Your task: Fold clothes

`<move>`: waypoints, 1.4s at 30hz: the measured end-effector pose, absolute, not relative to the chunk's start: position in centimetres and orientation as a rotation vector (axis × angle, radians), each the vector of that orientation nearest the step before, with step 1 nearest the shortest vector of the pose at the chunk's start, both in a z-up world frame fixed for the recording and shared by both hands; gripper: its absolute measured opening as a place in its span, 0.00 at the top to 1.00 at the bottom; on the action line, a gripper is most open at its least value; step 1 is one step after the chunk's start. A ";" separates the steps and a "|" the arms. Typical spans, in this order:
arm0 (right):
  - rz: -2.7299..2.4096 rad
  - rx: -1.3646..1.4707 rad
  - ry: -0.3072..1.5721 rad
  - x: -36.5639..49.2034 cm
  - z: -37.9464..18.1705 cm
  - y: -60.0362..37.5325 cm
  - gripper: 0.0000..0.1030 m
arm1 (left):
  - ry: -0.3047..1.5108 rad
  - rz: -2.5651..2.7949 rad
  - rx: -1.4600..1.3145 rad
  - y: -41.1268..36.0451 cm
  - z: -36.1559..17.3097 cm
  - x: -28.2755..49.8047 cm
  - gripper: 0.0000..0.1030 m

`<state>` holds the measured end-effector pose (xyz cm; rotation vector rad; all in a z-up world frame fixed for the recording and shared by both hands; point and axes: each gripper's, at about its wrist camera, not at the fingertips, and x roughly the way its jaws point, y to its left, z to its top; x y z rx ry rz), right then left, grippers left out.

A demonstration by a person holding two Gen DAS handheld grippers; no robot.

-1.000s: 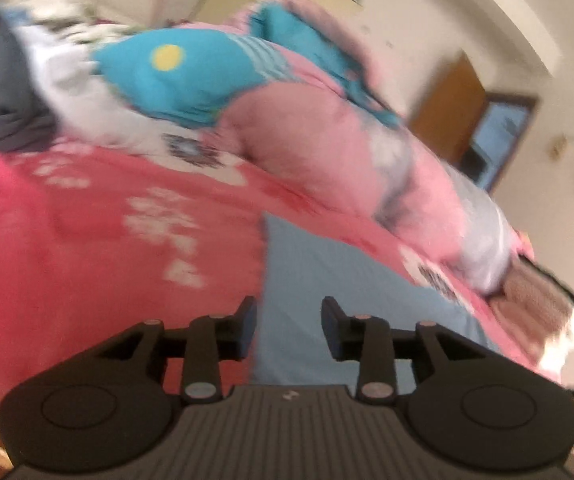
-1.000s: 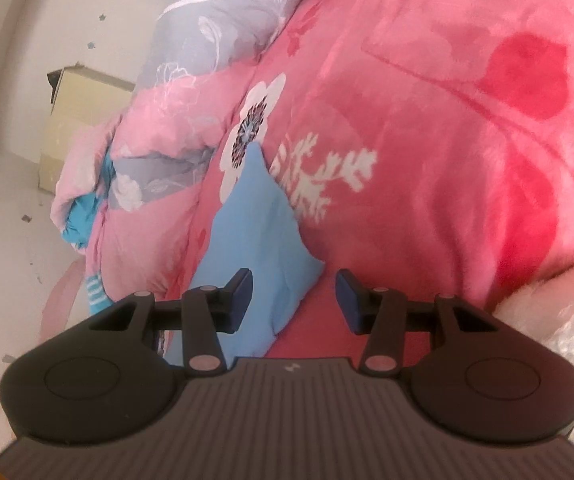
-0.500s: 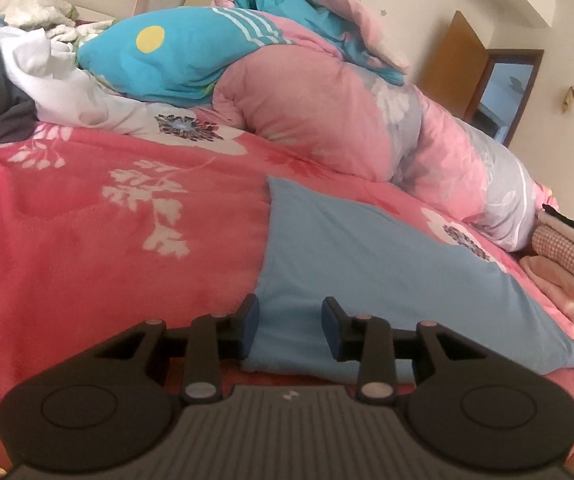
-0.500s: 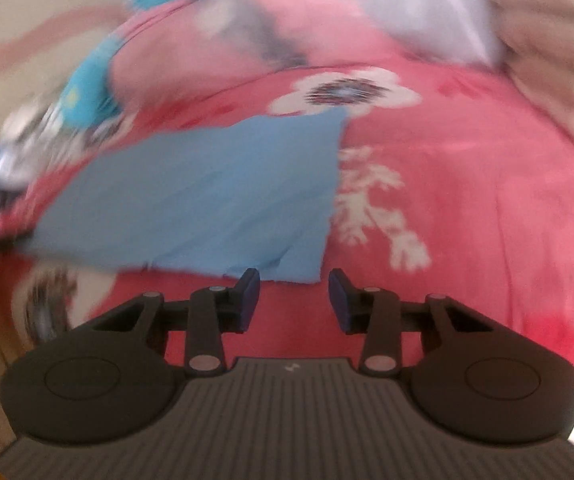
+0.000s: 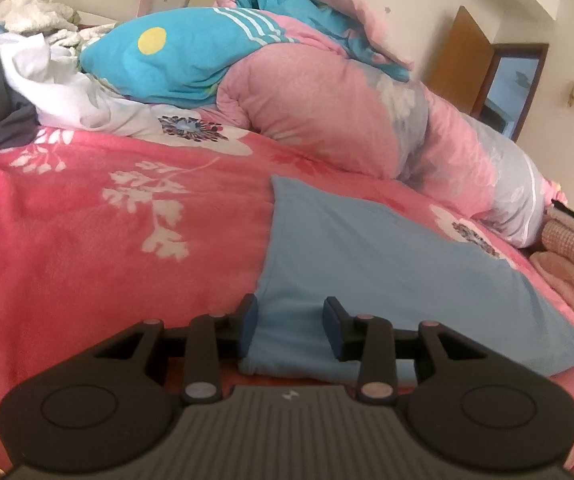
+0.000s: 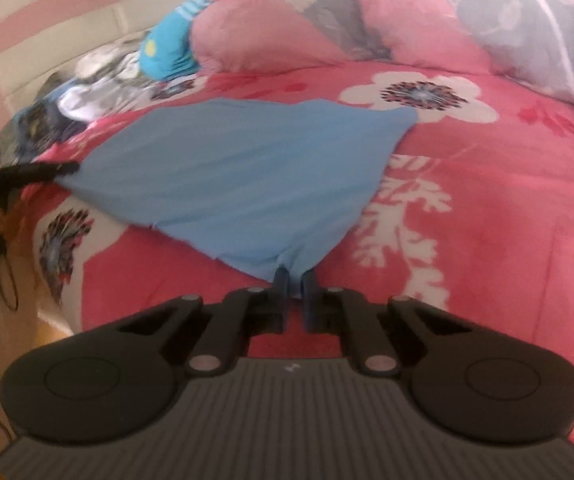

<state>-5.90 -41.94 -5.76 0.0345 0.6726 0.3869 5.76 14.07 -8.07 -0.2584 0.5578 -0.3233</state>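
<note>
Light blue cloth spread on a pink floral blanket, a gripper at each near corner.

In the right wrist view, the right gripper (image 6: 295,280) is pinched closed on the light blue cloth (image 6: 239,176) at lower centre. In the left wrist view, the left gripper (image 5: 291,326) is spread wide, its fingers straddling the cloth's near edge above the pink floral blanket (image 5: 87,248).
</note>
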 end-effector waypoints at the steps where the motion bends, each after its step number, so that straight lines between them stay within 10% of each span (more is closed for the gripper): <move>1: 0.403 0.006 0.657 -6.2 -5.6 -42.0 0.96 | 0.560 -0.322 -0.250 14.0 -8.0 5.8 0.63; 25: 0.235 -0.216 0.639 -8.2 -5.1 -45.7 0.98 | 0.554 -0.346 -0.261 14.4 -8.1 5.9 0.63; 42: -0.057 1.029 0.740 -8.6 -5.2 -45.6 0.76 | 0.548 -0.381 -0.370 15.9 -8.6 6.2 0.63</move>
